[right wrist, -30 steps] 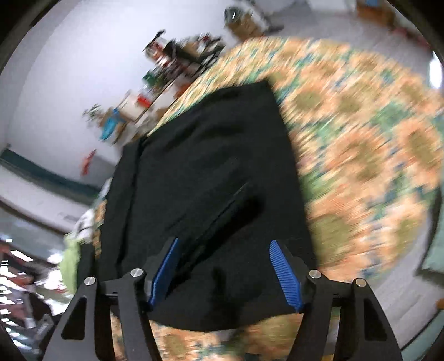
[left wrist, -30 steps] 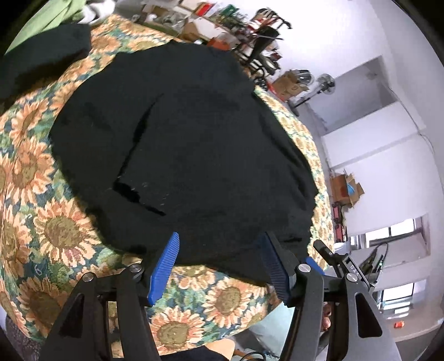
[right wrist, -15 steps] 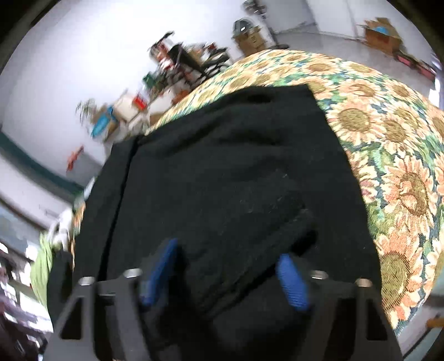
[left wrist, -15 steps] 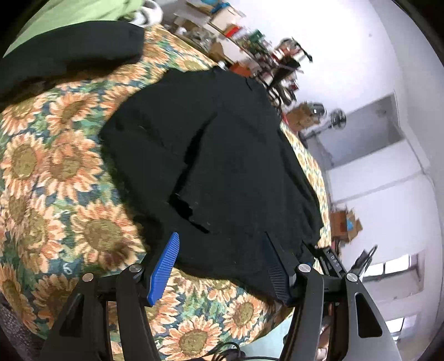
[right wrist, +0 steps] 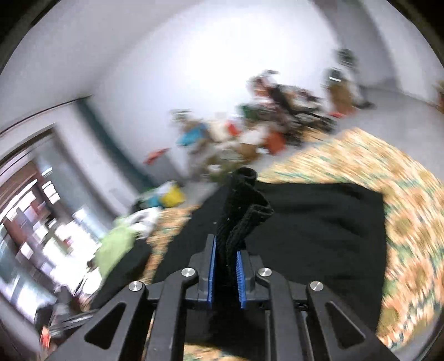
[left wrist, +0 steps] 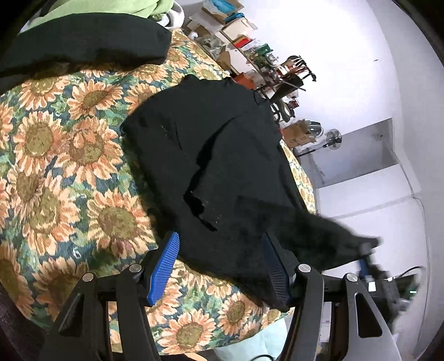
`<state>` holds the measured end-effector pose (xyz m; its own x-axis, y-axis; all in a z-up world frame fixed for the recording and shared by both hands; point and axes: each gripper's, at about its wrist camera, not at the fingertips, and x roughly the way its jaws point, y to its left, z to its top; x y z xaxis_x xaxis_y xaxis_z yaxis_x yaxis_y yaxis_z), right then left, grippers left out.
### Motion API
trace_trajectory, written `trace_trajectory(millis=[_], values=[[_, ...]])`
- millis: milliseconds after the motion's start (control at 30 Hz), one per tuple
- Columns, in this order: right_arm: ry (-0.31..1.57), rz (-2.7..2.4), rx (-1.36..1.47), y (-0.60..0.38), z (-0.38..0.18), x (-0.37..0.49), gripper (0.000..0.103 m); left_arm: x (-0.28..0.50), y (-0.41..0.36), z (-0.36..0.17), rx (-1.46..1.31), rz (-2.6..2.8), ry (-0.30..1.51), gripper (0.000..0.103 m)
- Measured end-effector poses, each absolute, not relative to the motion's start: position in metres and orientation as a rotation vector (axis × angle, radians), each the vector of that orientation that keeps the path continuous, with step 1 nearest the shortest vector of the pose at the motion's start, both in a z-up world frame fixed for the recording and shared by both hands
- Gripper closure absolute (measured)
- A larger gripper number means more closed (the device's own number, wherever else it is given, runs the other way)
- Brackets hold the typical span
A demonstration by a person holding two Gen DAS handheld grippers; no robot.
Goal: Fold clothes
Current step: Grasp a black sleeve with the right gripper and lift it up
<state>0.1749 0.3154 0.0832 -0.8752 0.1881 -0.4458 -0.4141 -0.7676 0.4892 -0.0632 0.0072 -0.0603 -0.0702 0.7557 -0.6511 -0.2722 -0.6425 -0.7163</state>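
Note:
A black knit garment (left wrist: pixel 222 155) lies spread on the sunflower-print table cover (left wrist: pixel 55 172). My left gripper (left wrist: pixel 222 266) stands open just above its near hem, blue pads apart, nothing between them. In the right wrist view my right gripper (right wrist: pixel 226 266) is shut on a bunched edge of the black garment (right wrist: pixel 241 211), which stands up from the pads. The rest of the garment (right wrist: pixel 319 222) lies flat below. The right gripper (left wrist: pixel 366 250) also shows in the left wrist view, lifting a corner at the right.
A second black garment (left wrist: pixel 83 47) and a green one (left wrist: pixel 105 5) lie at the far left of the table. Cluttered shelves and boxes (left wrist: pixel 249 50) stand along the white wall beyond. The table edge (left wrist: pixel 249 319) is near me.
My right gripper went from open over the garment to shut on its edge and has lifted it. The left gripper drew back a little and stays open.

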Motion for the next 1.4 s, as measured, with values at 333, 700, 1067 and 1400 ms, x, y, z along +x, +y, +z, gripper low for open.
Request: trace_trajectory(millis=[333, 700, 1067, 1400], values=[[0.706, 3.053, -0.578, 0.233, 0.158, 0.135, 0.090, -0.060, -0.026, -0.049, -1.436, 1.853, -0.612, 0.041], [0.304, 3.238, -0.506, 0.155, 0.230, 0.114, 0.091, -0.069, -0.053, -0.050, -1.450, 1.890, -0.682, 0.041], [-0.074, 3.105, -0.487, 0.114, 0.259, 0.078, 0.091, -0.080, -0.053, -0.051, -1.453, 1.887, -0.711, 0.041], [-0.165, 3.031, -0.477, 0.096, 0.283, 0.058, 0.091, -0.079, -0.055, -0.045, -1.442, 1.885, -0.708, 0.041]])
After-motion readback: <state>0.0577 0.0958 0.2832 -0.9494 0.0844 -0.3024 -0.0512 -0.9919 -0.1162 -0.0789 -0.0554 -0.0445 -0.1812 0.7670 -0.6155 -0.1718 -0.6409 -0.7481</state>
